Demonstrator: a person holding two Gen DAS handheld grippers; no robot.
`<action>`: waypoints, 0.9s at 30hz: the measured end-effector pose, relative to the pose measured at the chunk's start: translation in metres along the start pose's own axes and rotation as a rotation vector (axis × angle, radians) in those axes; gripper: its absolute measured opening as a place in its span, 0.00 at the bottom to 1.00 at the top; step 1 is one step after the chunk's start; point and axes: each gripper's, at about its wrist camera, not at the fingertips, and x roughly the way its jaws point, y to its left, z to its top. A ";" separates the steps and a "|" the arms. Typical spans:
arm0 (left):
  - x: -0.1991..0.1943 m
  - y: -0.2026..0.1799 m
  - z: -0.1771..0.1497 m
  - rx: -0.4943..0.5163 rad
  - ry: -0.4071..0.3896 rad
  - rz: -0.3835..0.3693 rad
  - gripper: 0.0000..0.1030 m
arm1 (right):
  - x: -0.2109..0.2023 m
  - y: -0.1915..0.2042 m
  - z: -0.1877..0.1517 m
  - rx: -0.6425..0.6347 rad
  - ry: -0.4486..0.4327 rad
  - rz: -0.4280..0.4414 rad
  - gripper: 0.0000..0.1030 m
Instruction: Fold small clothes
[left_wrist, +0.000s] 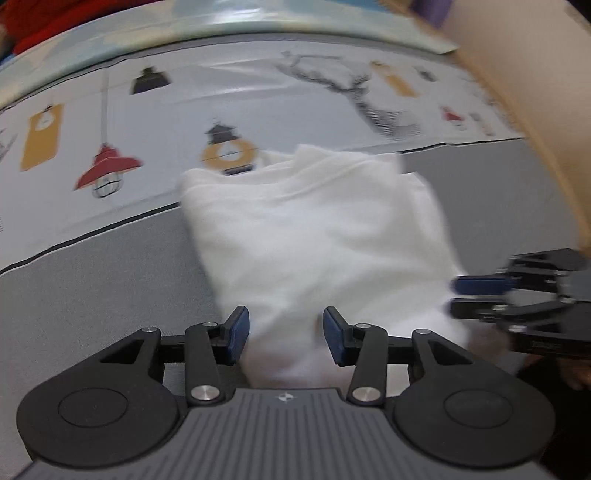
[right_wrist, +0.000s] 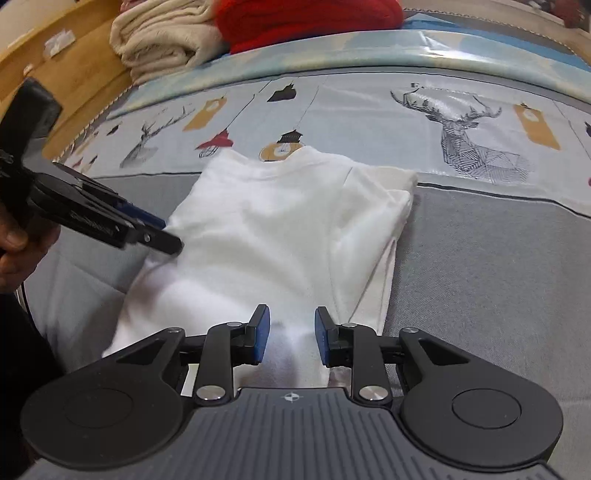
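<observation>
I am working on the white garment (right_wrist: 280, 229), which is lying partly folded on the grey bedcover (right_wrist: 480, 280), its collar end reaching the printed band along the far edge and its hem end toward the near edge. My right gripper (right_wrist: 291, 334) is standing with its jaws apart, hem cloth rising between the blue pads (right_wrist: 260, 336) without visible pressure. My left gripper (left_wrist: 286, 332) is likewise parted over the hem, cloth between the pads, not clamped. The side panel toward the right edge is already turned in. To do this step well, I judge that both jaws should be closing on the hem at matching points, taking all layers, then lifting evenly toward the collar so the fold line is staying straight.
</observation>
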 end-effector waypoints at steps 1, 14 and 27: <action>0.003 -0.002 -0.005 0.026 0.032 0.004 0.48 | 0.000 0.000 -0.001 -0.001 0.011 -0.008 0.28; 0.015 0.010 -0.003 -0.094 0.098 0.073 0.85 | 0.015 -0.034 0.011 0.282 -0.023 -0.150 0.73; 0.047 0.012 0.014 -0.104 0.100 0.030 0.65 | 0.052 -0.047 0.021 0.383 0.076 0.011 0.48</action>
